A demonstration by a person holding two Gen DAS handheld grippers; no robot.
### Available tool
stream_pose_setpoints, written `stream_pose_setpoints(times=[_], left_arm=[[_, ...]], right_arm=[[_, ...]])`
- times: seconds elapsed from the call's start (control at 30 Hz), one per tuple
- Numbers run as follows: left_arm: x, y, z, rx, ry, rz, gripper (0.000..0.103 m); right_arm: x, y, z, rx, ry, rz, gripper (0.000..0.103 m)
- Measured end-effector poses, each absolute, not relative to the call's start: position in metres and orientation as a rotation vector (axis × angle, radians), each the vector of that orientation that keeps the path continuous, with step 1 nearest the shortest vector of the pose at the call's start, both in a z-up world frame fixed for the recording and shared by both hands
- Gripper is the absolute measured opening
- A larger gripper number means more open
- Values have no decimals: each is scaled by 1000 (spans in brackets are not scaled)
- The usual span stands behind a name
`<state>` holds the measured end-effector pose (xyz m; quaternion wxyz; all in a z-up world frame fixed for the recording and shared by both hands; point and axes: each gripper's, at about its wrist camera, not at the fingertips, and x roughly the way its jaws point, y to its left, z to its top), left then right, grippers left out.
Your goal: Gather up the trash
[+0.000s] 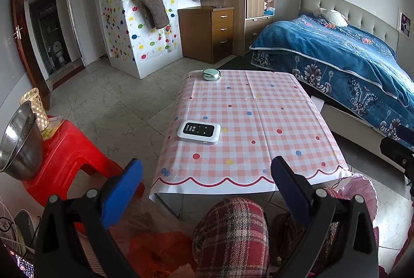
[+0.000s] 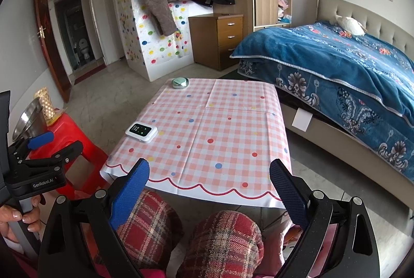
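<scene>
Both the left gripper (image 1: 207, 174) and the right gripper (image 2: 209, 174) hang with fingers spread wide and empty above plaid-clad knees (image 2: 222, 239), short of the checked table (image 2: 220, 128). On it lie only a white device (image 2: 141, 132) and a round green tin (image 2: 180, 83); a pink bag (image 1: 362, 190) sits beside the table's near right corner.

We cannot read the markings on the white device (image 1: 199, 132); its screen glyphs are too small in both views. The pink bag (image 1: 362, 190) is largely hidden behind the left gripper (image 1: 207, 190) frame and the worktop (image 1: 258, 122) cloth. The orange bag (image 1: 160, 249) is cut off by the lower edge. The steel bowl (image 1: 20, 143) is cropped at the left edge. The bed (image 2: 336, 76) runs out of frame on the right. We cannot identify the contents of the far doorway (image 2: 77, 32).
</scene>
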<state>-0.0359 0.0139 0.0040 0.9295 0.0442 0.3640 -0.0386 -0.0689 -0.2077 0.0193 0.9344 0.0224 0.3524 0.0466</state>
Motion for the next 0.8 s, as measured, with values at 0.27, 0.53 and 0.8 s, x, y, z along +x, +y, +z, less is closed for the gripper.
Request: stream_pose_setpoints(times=[0.27, 0.53, 0.8], left_arm=[[-36, 13, 4, 92, 745, -82, 96], [-37, 11, 4, 97, 746, -84, 96], [-38, 9, 5, 106, 744, -93, 96]], right_arm=[[-70, -208, 19, 54, 722, 87, 93], [-70, -210, 19, 57, 722, 86, 93], [-72, -209, 18, 62, 723, 82, 93]])
